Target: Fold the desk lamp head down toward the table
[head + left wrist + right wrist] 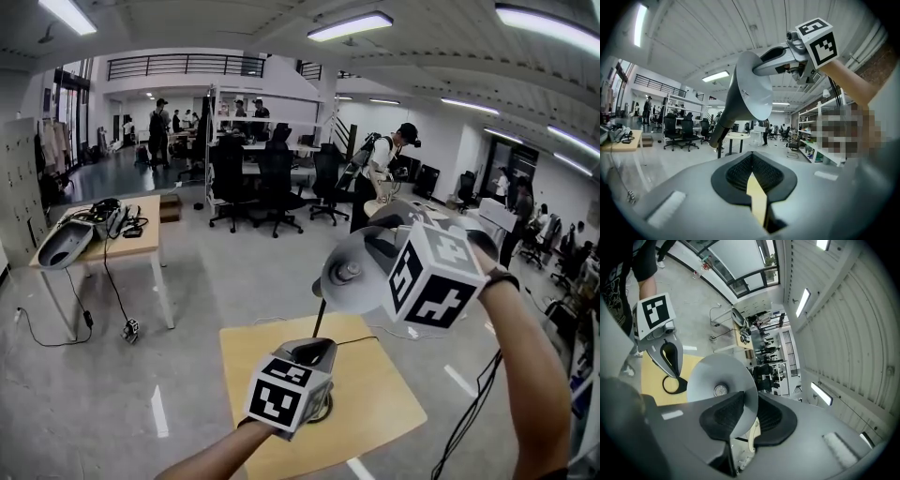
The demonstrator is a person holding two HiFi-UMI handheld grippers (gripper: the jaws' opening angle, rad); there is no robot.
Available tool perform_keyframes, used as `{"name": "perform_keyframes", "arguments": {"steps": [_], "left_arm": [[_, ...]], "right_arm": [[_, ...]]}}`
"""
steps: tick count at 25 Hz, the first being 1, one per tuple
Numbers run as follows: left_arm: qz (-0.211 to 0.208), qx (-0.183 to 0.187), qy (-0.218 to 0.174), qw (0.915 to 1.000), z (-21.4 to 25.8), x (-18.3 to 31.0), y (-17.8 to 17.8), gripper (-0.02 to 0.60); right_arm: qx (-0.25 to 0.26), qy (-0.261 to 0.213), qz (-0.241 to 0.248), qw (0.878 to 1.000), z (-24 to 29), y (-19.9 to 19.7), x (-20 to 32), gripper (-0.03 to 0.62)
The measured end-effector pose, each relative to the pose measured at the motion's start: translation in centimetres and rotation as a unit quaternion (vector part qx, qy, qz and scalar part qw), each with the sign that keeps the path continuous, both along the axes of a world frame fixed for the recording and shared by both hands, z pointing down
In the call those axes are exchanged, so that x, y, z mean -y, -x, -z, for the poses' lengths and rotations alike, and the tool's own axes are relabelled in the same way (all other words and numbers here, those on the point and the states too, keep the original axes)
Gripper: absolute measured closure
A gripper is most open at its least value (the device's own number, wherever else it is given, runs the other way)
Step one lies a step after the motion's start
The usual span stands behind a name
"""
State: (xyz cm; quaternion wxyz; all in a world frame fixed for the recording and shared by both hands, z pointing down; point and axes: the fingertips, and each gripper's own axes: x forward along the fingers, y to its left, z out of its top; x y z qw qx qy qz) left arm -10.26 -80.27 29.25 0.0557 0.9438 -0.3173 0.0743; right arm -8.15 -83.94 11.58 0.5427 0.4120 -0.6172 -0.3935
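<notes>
Right tongs (747, 401) are clenched on the rim of the grey cone-shaped metal lamp head (712, 376), which stands high above the yellow wooden surface (375, 375) on its thin dark stem (319, 319). Left tongs (752, 161) are closed on nothing, low beside the black ring-shaped lamp base (670, 386); whether they touch it I cannot tell. The grip is only on the thin rim, so it may slip under the push down, and a base not pressed may tip. No container shows near the lamp.
</notes>
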Motion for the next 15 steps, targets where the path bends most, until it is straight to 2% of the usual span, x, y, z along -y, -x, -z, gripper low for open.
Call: {"name": "perform_keyframes", "arguments": {"steps": [7,15], "left_arm": [[0.003,-0.006,0.014,0.9999,-0.8,-0.1,-0.4,0.563],[0.004,-0.005,0.017,0.9998,-0.9,-2.4,-3.9,0.563]], "right_arm": [[0.009,-0.020,-0.003,1.000,-0.1,-0.5,-0.5,0.513],[0.019,-0.052,0.004,0.998,-1.0,-3.3,-3.7,0.520]]}}
